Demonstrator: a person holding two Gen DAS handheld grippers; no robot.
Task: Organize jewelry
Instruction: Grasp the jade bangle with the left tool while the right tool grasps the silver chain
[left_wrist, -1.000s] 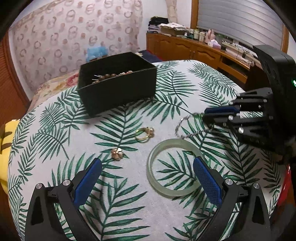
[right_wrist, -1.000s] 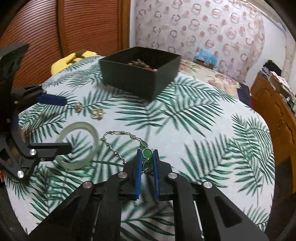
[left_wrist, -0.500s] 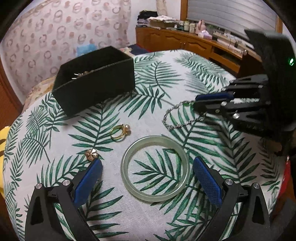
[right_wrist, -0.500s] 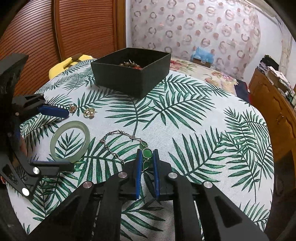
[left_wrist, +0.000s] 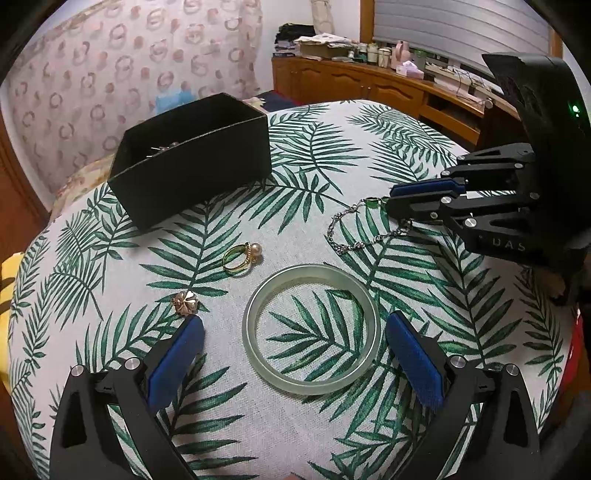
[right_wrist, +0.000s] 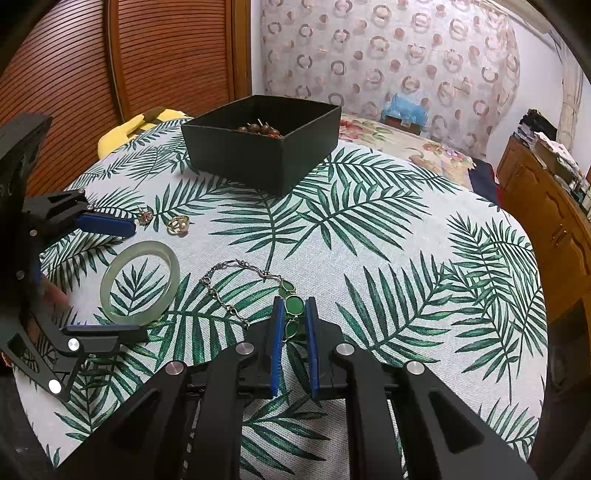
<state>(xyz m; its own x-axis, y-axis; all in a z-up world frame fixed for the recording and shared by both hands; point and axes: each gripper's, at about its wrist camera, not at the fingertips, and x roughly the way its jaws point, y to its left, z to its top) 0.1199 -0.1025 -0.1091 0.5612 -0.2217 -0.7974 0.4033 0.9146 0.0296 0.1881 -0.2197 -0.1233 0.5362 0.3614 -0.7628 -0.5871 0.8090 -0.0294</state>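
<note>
Left wrist view: the bench lies bare at far right, its edge curving away beyond. The left tongs are spread apart, low, flanking the jade bangle. The right tongs are clamped on the green-stone bracelet, near the bangle's right; the black box sits far left.

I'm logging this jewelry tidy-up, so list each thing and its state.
Left gripper: open, straddling the bangle.
Right gripper: shut on bracelet.
Bracelet: chain trailing on the tablecloth.
Bangle: lying flat.
Black box: open, beads inside.
Pearl ring: loose on cloth.
</note>
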